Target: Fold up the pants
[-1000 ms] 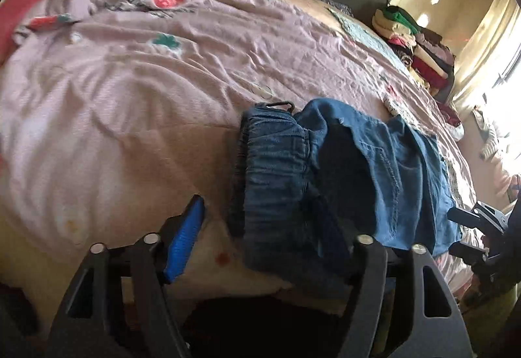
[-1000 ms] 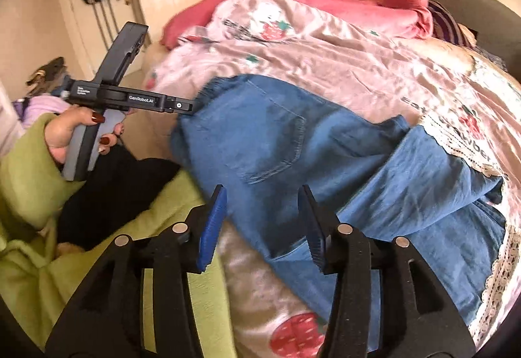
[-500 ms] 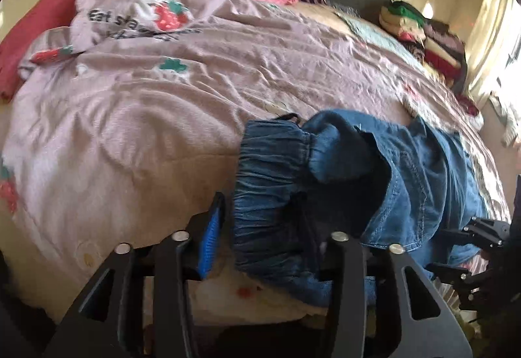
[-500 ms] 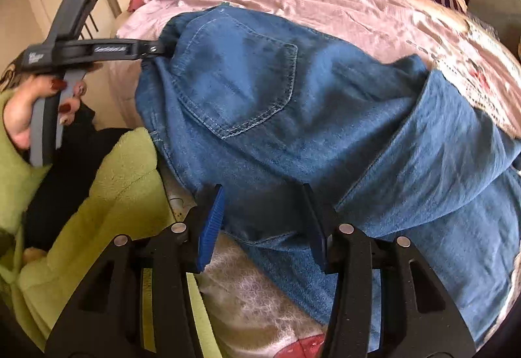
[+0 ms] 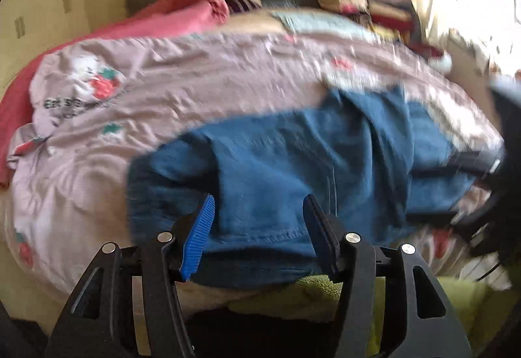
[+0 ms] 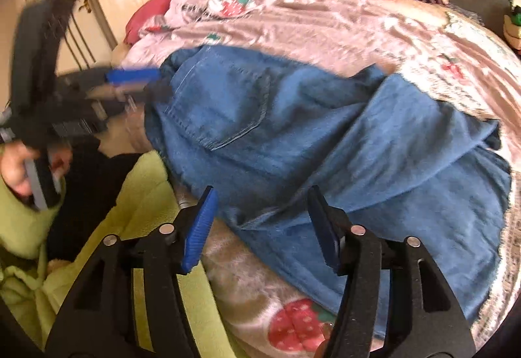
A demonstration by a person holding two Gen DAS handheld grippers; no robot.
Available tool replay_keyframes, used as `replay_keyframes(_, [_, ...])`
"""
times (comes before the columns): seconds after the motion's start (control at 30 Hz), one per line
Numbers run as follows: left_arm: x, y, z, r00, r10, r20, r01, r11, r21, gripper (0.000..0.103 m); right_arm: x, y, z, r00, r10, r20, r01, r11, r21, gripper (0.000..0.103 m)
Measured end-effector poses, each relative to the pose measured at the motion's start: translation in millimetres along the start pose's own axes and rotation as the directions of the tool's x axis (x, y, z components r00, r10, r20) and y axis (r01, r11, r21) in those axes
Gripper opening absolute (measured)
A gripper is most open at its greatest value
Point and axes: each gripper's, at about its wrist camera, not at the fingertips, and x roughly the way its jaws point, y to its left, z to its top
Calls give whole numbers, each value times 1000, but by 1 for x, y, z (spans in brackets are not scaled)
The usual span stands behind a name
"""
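Both letting go after a fold: left gripper (image 5: 259, 236) and right gripper (image 6: 260, 227) jaws opening, gripping nothing, jeans (image 6: 325, 136) lying at bed (image 6: 325, 32) near edge. Next: regrip the waistband.

Fuzzy lime-green sleeve (image 6: 19, 227); black hand-held gripper (image 6: 257, 224), blue ribbed pads, silver screws; handle seemingly grey.

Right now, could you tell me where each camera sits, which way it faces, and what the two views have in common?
Left wrist: rides the left gripper, looking down across the jeans toward the headboard; its own two fingers, jaws opening, and a bit of green sleeve show.
Right wrist: rides the right gripper, jaws opening, aimed across the jeans' back pocket toward the wardrobe; the person's left hand holding the other gripper shows.
Both share the jeans, the pink strawberry bedspread and the red blanket.
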Motion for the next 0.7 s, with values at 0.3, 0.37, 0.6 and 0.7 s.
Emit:
replay_keyframes(0.3, [20,11,-21,998,-31,-51,28,998,-48,57,-16,-35,3,996,-83,40,79,992,98,63])
replay_keyframes(0.37, [7,10,-15,999,-54,-5,53,997,-62,63,-20,-43,8,992,-111,56,105,988,111,66])
replay_keyframes(0.6, [-18,-20,10,982,-175,74,177,984,-28,76,-25,-72,41,978,-187,94,172,973,152,72])
replay_keyframes(0.7, [-5,-43,10,973,-231,27,231,973,3,76,-18,-83,61,974,-213,80,198,966,164,72])
